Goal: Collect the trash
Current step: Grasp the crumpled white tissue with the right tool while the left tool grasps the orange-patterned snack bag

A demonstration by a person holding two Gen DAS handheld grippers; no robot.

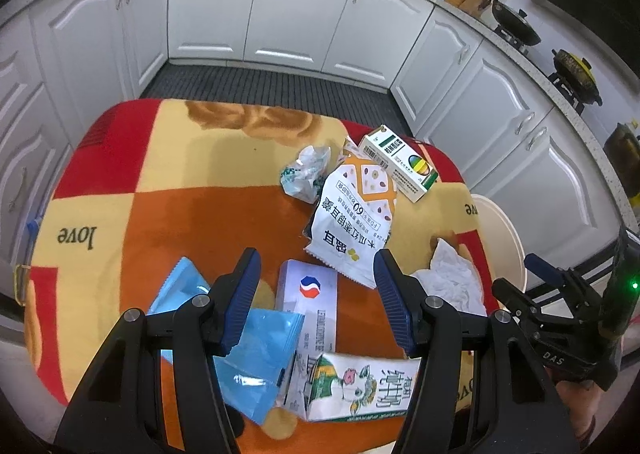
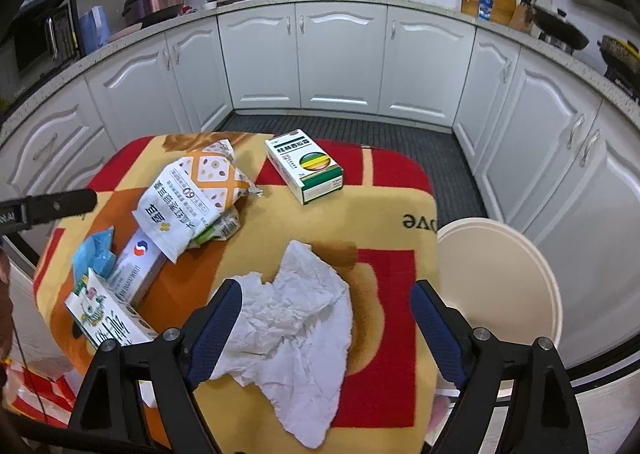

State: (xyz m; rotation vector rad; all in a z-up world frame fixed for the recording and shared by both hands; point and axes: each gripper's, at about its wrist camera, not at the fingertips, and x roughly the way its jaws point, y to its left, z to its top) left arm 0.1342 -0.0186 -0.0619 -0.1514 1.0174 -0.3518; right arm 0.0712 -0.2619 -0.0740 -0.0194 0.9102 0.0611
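The trash lies scattered over a small table covered by a red, orange and cream blanket [image 2: 400, 209] printed with the word "love". Nearest the right gripper [image 2: 326, 330] is a crumpled white tissue [image 2: 296, 330], spread flat on the blanket; it lies between and below the 2 blue-padded fingers, which stand wide apart with neither pad pressing on it. Just beside the table's right edge stands a cream bin [image 2: 504, 282], its round rim level with the tabletop as far as the view shows.

The left gripper [image 1: 318, 294] hovers over the near left part of the table, its jaws about half apart and holding nothing. Under and between them lies a white box with a red and blue logo [image 1: 308, 290]. A light blue plastic wrapper [image 1: 256, 366] overlaps that box's left side, and a milk carton with green print [image 1: 360, 386] lies across its near end. A large white and orange snack bag [image 1: 352, 221] rests on the box's far end. Behind the bag sits a crumpled clear wrapper [image 1: 306, 173], and to its right a white and green medicine box [image 1: 400, 165], touching the bag in the left view.

White kitchen cabinets [image 2: 340, 61] ring the table, with a dark floor mat [image 2: 380, 137] between.
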